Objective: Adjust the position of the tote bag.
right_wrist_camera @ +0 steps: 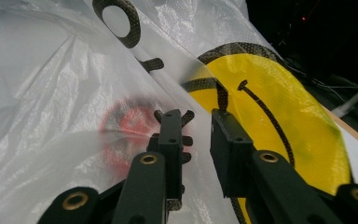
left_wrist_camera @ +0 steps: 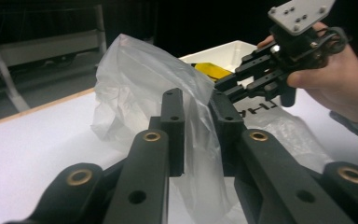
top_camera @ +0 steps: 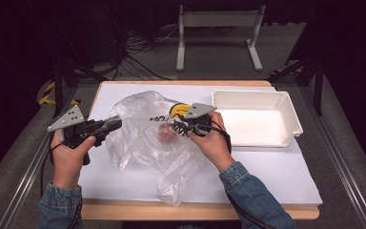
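A clear plastic bag (top_camera: 143, 143) with a yellow smiley print (top_camera: 178, 109) and black lettering lies puffed up on the white table (top_camera: 267, 171). A small red thing (top_camera: 166, 131) shows blurred through the film, inside the bag (right_wrist_camera: 51, 93). My left gripper (top_camera: 116, 122) is at the bag's left edge. In the left gripper view its jaws (left_wrist_camera: 198, 100) stand narrow with a raised fold of the bag (left_wrist_camera: 135, 79) pinched between them. My right gripper (top_camera: 176, 126) reaches in from the right beside the smiley (right_wrist_camera: 279, 121), its jaws (right_wrist_camera: 198, 119) nearly together on a fold of film.
A white rectangular tray (top_camera: 293, 119) stands at the right rear of the table, close behind the right hand. Bare white table lies in front of the bag and to its right. Cables and a metal stand sit on the floor beyond the table.
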The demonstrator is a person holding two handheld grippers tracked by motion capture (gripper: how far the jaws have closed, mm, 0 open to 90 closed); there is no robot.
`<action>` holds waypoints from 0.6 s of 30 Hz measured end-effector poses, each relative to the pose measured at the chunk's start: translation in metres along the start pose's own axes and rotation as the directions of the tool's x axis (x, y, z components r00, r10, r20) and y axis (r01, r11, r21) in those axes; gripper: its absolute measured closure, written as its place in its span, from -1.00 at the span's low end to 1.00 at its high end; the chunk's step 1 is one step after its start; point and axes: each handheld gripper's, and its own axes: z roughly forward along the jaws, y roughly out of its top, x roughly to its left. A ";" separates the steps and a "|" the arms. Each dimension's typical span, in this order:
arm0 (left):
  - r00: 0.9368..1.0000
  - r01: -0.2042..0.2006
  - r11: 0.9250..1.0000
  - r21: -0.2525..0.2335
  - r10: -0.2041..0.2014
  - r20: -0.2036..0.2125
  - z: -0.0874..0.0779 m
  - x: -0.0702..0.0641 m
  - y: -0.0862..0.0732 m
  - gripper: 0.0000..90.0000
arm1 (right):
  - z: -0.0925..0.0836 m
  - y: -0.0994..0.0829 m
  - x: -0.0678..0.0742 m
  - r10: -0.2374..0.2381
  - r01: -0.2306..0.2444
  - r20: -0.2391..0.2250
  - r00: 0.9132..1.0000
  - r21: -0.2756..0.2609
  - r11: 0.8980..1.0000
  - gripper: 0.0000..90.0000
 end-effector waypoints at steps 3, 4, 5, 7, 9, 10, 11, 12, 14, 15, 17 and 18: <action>1.000 0.029 1.000 -0.005 -0.029 -0.010 0.007 0.007 -0.006 0.62 | 0.005 -0.003 -0.005 0.008 -0.009 0.019 1.000 0.029 1.000 0.60; 0.999 0.041 0.999 -0.007 -0.041 -0.017 0.009 0.009 -0.007 0.59 | 0.007 -0.005 -0.006 0.010 -0.011 0.026 1.000 0.037 0.999 0.58; 0.999 0.046 0.999 -0.005 -0.046 -0.020 0.011 0.010 -0.009 0.58 | 0.009 -0.006 -0.007 0.013 -0.014 0.030 0.999 0.044 0.999 0.56; 0.998 0.056 0.998 0.002 -0.056 -0.026 0.014 0.013 -0.011 0.58 | 0.013 -0.008 -0.009 0.014 -0.016 0.038 0.999 0.061 0.998 0.51; 0.997 0.073 0.997 0.007 -0.073 -0.038 0.017 0.017 -0.014 0.58 | 0.016 -0.011 -0.010 0.018 -0.021 0.045 0.999 0.082 0.996 0.48; 0.996 0.077 0.997 0.011 -0.076 -0.041 0.018 0.019 -0.016 0.58 | 0.018 -0.012 -0.010 0.019 -0.023 0.048 0.999 0.093 0.995 0.47; 0.996 0.080 0.997 0.013 -0.079 -0.045 0.020 0.021 -0.017 0.58 | 0.019 -0.012 -0.010 0.015 -0.021 0.052 0.999 0.104 0.994 0.45; 0.995 0.083 0.996 0.014 -0.082 -0.051 0.021 0.023 -0.018 0.57 | 0.020 -0.013 -0.010 0.014 -0.020 0.057 0.998 0.115 0.993 0.45; 0.994 0.092 0.996 0.019 -0.090 -0.057 0.023 0.027 -0.021 0.57 | 0.021 -0.013 -0.010 0.015 -0.023 0.065 0.998 0.133 0.991 0.44; 0.994 0.092 0.995 0.024 -0.091 -0.059 0.024 0.028 -0.022 0.57 | 0.022 -0.014 -0.010 0.015 -0.024 0.068 0.998 0.140 0.990 0.43; 0.993 0.095 0.995 0.029 -0.093 -0.072 0.026 0.031 -0.024 0.56 | 0.023 -0.015 -0.010 0.016 -0.028 0.076 0.997 0.156 0.987 0.42; 0.992 0.100 0.994 0.038 -0.097 -0.078 0.026 0.031 -0.025 0.56 | 0.024 -0.015 -0.010 0.019 -0.031 0.081 0.997 0.161 0.986 0.42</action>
